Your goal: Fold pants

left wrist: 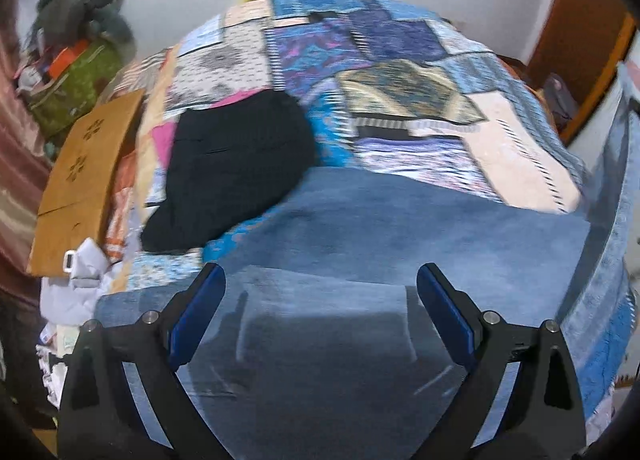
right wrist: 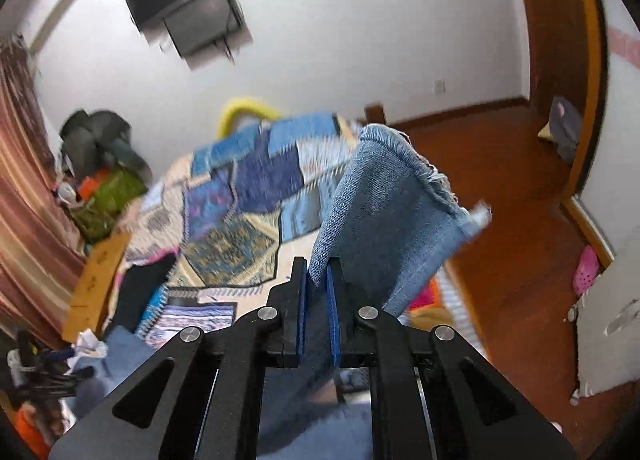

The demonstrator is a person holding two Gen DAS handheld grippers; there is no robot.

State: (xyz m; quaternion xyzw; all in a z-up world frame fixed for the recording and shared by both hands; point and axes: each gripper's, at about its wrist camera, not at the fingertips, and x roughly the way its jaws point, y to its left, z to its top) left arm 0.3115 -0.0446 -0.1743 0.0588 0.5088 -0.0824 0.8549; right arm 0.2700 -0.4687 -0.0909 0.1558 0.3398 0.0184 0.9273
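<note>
Jeans: lying across the near part of the bed in the left wrist view (left wrist: 400, 220), light blue denim, spreading flat under and ahead of the left gripper; one frayed leg hem (right wrist: 404, 168) being held up in the air in the right wrist view.
Right gripper (right wrist: 318, 280): pads pressed together on a fold of denim, leg end standing up and forward past the fingertips, tilting to the right.
Left gripper (left wrist: 320, 280): fingers wide apart, gripping nothing, hovering over the flat denim; contact with cloth not resolvable.
Key relation: raised leg end lying forward of the right gripper, flat body of the jeans lying directly ahead of the left; long axis judged to be running across the bed from left to right, blur limiting certainty.
Nearer hand: left, for pinning the flat part.
Step, judged: carrying a leg over for a fold.
Bedspread (left wrist: 400, 72): patchwork, under the jeans.
Black garment (left wrist: 236, 164): beyond the jeans, to the left, near their edge.
Cardboard (left wrist: 84, 176): beside the bed, left.
</note>
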